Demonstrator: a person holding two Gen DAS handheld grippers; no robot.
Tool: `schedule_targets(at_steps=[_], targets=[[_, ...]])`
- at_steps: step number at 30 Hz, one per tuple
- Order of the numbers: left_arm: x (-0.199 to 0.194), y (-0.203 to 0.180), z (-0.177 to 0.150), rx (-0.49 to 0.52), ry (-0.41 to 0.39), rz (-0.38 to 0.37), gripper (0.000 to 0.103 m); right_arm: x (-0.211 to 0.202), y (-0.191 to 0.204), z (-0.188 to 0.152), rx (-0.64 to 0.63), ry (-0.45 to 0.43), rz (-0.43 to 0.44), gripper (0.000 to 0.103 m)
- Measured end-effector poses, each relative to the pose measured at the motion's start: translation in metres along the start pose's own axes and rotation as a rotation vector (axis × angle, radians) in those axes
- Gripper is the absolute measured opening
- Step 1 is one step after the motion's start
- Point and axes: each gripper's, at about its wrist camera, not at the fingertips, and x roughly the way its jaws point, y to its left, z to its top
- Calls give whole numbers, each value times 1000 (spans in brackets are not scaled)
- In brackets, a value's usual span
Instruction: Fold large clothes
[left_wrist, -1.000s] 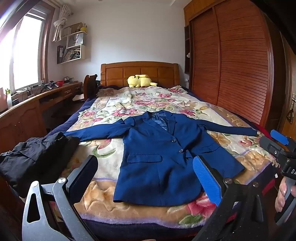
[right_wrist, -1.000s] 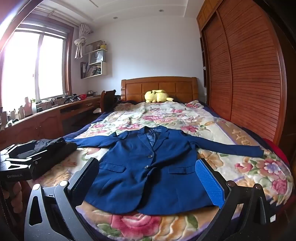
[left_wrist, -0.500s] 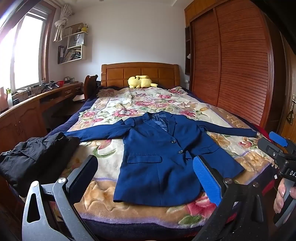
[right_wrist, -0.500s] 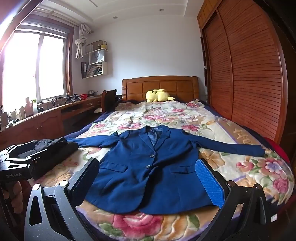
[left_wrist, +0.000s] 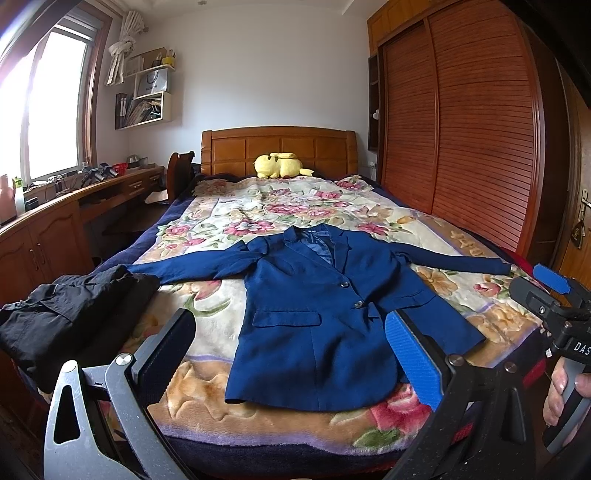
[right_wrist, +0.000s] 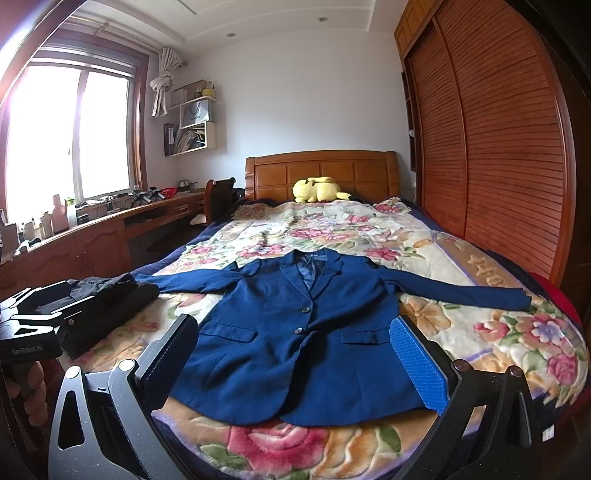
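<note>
Nearest, the left gripper (left_wrist: 291, 354) and right gripper (right_wrist: 295, 354) both hang with jaws wide apart, holding nothing. Beyond them the navy blue buttoned suit jacket (right_wrist: 295, 332) lies flat on the floral plush blanket (right_wrist: 498, 325), sleeves spread — no fold started yet. A crumpled black garment (left_wrist: 66, 317) waits further left — everything remains.

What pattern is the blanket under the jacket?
Floral, pink and cream; the blanket shows best in the right wrist view.
</note>
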Motion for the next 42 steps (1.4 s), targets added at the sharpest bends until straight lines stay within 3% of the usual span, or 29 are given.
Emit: schedule_targets(at_steps=[42], targets=[[-5,-6,3,-1,-4,0,103,-1,1,-1,-1,7,3,103]])
